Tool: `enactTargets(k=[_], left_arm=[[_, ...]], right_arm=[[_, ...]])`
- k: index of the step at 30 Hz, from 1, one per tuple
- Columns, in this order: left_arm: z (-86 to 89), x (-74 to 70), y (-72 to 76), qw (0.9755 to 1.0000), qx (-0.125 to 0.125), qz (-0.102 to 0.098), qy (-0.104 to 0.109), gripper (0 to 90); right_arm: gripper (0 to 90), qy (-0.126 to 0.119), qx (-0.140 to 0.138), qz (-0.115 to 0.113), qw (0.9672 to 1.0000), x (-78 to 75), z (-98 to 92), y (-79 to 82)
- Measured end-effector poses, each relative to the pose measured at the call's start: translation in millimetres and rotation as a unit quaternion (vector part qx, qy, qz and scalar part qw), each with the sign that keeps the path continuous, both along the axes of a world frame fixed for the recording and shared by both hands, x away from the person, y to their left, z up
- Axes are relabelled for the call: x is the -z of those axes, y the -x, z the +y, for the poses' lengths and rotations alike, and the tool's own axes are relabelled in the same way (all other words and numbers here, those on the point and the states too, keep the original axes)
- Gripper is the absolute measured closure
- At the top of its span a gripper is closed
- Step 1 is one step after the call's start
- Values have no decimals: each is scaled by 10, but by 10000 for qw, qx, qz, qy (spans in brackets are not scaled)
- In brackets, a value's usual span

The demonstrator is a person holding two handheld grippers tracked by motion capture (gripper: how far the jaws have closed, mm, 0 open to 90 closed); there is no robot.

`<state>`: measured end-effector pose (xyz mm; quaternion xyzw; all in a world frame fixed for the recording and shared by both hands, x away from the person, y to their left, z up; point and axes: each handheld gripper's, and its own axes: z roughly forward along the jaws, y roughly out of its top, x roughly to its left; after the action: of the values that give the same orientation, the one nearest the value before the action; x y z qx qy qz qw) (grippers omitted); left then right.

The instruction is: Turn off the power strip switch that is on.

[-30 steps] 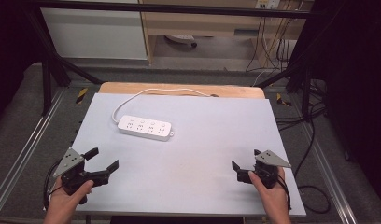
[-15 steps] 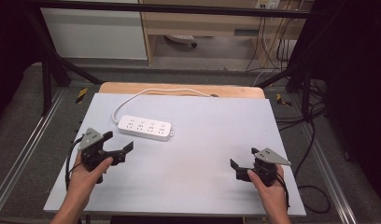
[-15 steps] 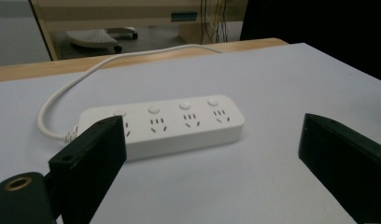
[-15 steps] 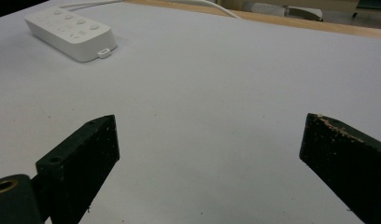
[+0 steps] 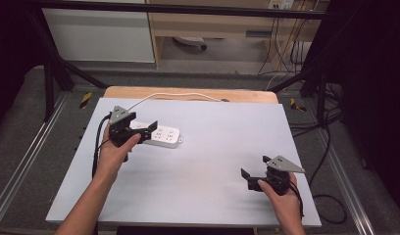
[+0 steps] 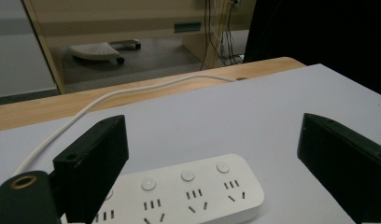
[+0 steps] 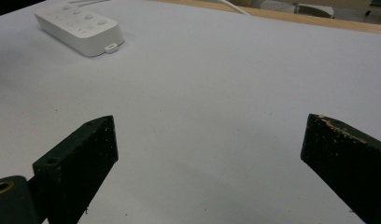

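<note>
A white power strip lies on the grey table top at the left, its white cable running off toward the back edge. My left gripper is open over the strip's left end, one jaw on each side of it. In the left gripper view the power strip sits low between the spread jaws of the left gripper, untouched as far as I can tell. My right gripper rests open near the front right, holding nothing. In the right gripper view, the right gripper faces bare table, and the power strip lies far off.
A wooden board edge shows behind the grey sheet. Black frame legs and floor cables surround the table. Bare grey surface spreads between the two grippers.
My left gripper has travelled from the front left corner forward and right to the power strip. The right gripper has barely shifted. The strip stays in place.
</note>
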<state>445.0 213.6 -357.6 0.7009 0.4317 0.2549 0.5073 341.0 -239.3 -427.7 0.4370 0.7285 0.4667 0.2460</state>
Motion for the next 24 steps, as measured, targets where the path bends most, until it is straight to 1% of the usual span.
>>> enactTargets(k=[2, 4, 5, 7, 8, 11, 12, 13, 14, 16, 17, 18, 22, 24], left_arm=[[-17, 17, -40, 10000, 0, 97, 5, 89], [-25, 35, -74, 9999, -29, 139, 92, 90], [-26, 48, -89, 9998, -64, 177, 99, 92], [-37, 79, -124, 9997, -153, 179, 24, 99], [-36, 94, -144, 9996, -177, 205, 24, 104], [-27, 135, -216, 9991, -272, 294, 118, 101], [-25, 150, -246, 9991, -303, 294, 79, 114], [-21, 194, -321, 9986, -373, 381, -24, 115], [-21, 194, -321, 9986, -373, 381, -24, 115], [-16, 249, -393, 9981, -435, 432, -26, 116], [-13, 309, -458, 9978, -473, 457, -44, 117], [-13, 309, -458, 9978, -473, 457, -44, 116], [-14, 412, -568, 9972, -537, 509, -104, 122], [-26, 439, -620, 9967, -557, 554, -210, 126]], right_arm=[[49, 47, 31, -3, 10000, 12, 23, -14], [49, 86, 51, 8, 9999, 16, 37, -21], [49, 134, 63, -2, 9999, 15, 48, -29], [48, 255, 55, -46, 9996, 6, 72, -36], [46, 239, 63, -17, 9997, 7, 79, -40], [42, 264, 11, -4, 9997, 15, 87, -40], [39, 283, -31, 13, 9996, 25, 101, -26], [38, 301, -56, 14, 9995, 32, 105, -21], [38, 301, -56, 14, 9995, 32, 105, -21], [36, 325, -105, 42, 9994, 41, 113, -9], [37, 342, -117, 49, 9993, 47, 116, -7], [37, 338, -128, 55, 9993, 49, 115, -7], [37, 304, -142, 90, 9994, 54, 103, -12], [38, 294, -143, 96, 9994, 58, 96, -16]])
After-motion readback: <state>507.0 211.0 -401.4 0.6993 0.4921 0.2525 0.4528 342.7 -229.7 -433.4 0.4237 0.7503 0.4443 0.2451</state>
